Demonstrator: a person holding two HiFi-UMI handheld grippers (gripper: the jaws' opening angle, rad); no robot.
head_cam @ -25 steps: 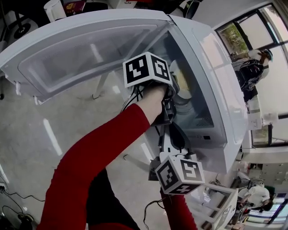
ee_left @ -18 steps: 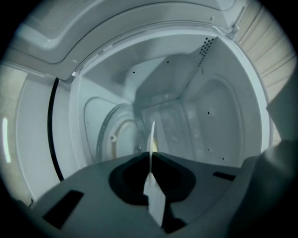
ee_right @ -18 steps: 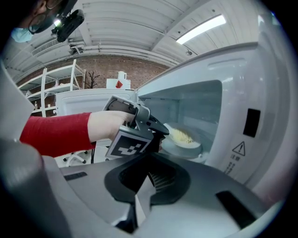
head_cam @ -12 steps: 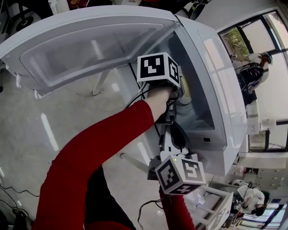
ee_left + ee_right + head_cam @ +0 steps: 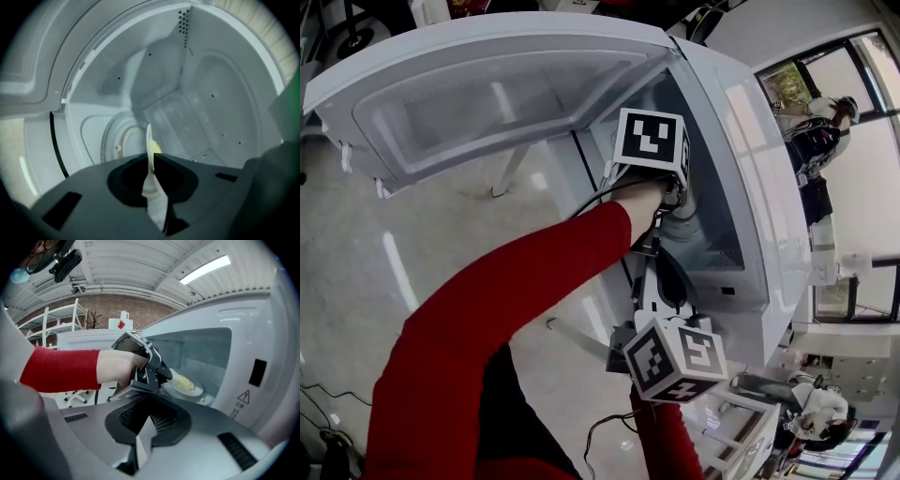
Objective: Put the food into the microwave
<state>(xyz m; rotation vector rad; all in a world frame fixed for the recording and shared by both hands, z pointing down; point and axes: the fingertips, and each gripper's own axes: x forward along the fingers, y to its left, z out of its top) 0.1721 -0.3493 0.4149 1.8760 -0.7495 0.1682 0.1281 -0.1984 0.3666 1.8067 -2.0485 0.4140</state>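
A white microwave stands with its door swung wide open. My left gripper reaches into the cavity, its marker cube at the opening. A white plate carrying yellow food sits edge-on between its jaws, which are opening but still touch the rim. The right gripper view shows the same plate low over the cavity floor, with the left gripper at its near edge. My right gripper hangs back outside the microwave, shut and empty.
The glass turntable lies on the cavity floor. The control panel with a warning label is right of the opening. A person stands beyond the microwave. A white rack is at lower right, cables on the floor.
My left hand has pushed a little further into the microwave and rolled, so its marker cube now faces differently. The right gripper has stayed where it was.
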